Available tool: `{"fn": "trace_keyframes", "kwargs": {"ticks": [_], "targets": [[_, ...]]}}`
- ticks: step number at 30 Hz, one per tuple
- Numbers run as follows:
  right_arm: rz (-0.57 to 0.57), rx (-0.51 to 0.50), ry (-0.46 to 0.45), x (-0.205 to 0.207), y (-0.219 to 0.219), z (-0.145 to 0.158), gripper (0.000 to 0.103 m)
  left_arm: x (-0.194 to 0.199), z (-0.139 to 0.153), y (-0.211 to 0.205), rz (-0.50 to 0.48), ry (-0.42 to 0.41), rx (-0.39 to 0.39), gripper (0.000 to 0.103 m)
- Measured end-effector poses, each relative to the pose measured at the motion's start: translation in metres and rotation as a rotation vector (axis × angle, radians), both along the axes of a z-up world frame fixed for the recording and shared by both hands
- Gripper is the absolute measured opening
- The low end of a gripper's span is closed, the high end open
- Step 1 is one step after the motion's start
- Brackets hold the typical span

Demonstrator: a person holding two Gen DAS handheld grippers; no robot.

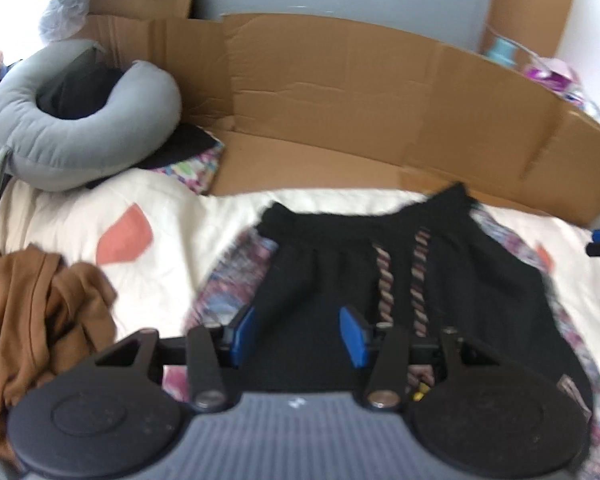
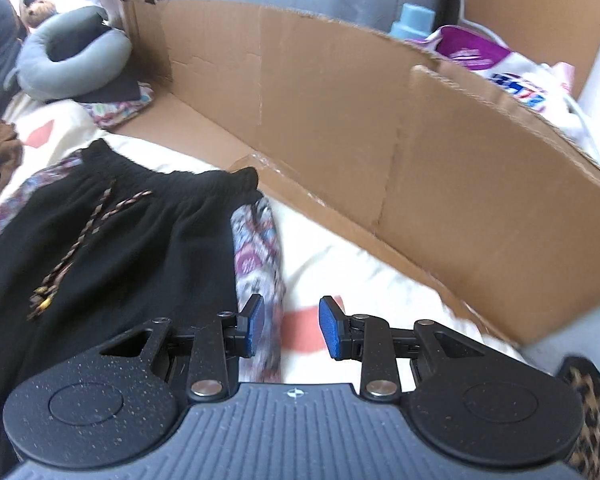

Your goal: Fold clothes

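Black shorts (image 1: 420,280) lie flat on a cream blanket (image 1: 172,232) with pink patches. They have a stretchy waistband at the far end and two striped cords (image 1: 384,284) running down the front. Bright patterned cloth (image 2: 256,256) peeks out along both sides of the shorts. The left gripper (image 1: 298,334) hangs over the near part of the shorts. Its blue pads (image 1: 246,334) are spread apart and nothing is pinched between them. The right gripper (image 2: 292,330) hangs just beside the right edge of the shorts, over the blanket and a pink patch. Its blue pads (image 2: 332,330) are also apart, a bit less wide, and hold nothing. The patterned edge sits right by its left pad, but I cannot tell if it touches. A brown shirt (image 1: 32,312) is bunched up on the blanket to the left, well apart from the shorts. A big cardboard sheet (image 1: 360,108) stands behind the blanket like a wall. A grey neck pillow (image 1: 76,132) rests far back on the left, with dark cloth in its middle. Both views are a little blurry.
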State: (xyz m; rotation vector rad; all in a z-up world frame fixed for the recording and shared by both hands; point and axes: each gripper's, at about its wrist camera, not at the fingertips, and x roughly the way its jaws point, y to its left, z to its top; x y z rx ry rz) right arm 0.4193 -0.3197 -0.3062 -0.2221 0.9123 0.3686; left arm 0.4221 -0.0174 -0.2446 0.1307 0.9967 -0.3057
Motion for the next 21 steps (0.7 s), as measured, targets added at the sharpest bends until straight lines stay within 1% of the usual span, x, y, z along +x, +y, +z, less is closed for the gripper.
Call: {"fn": "trace_keyframes", "kwargs": {"ticks": [3,5,8,12,14,18,21], "targets": [[0.009,0.023,0.005,-0.023,-0.012,0.014,0.037,-0.024,0.016,-0.013,-0.042,0.017,-0.003,0.051],[0.023,0.023,0.006,-0.038,-0.02,0.021,0.037,-0.039,0.024,-0.021,-0.065,0.032,0.001,0.051],[0.022,0.03,0.002,-0.061,-0.031,0.03,0.037,-0.061,0.032,-0.031,-0.081,0.034,-0.011,0.051],[-0.003,0.066,-0.003,-0.095,-0.048,0.041,0.037,-0.089,0.037,-0.04,-0.078,0.04,-0.058,0.052],[-0.026,0.087,0.0,-0.108,-0.057,0.044,0.037,-0.106,0.036,-0.045,-0.07,0.041,-0.09,0.053],[-0.056,0.122,0.0,-0.135,-0.075,0.047,0.037,-0.143,0.028,-0.058,-0.069,0.04,-0.128,0.054],[-0.09,0.151,0.007,-0.152,-0.087,0.044,0.037,-0.163,0.016,-0.064,-0.048,0.066,-0.171,0.054]]}}
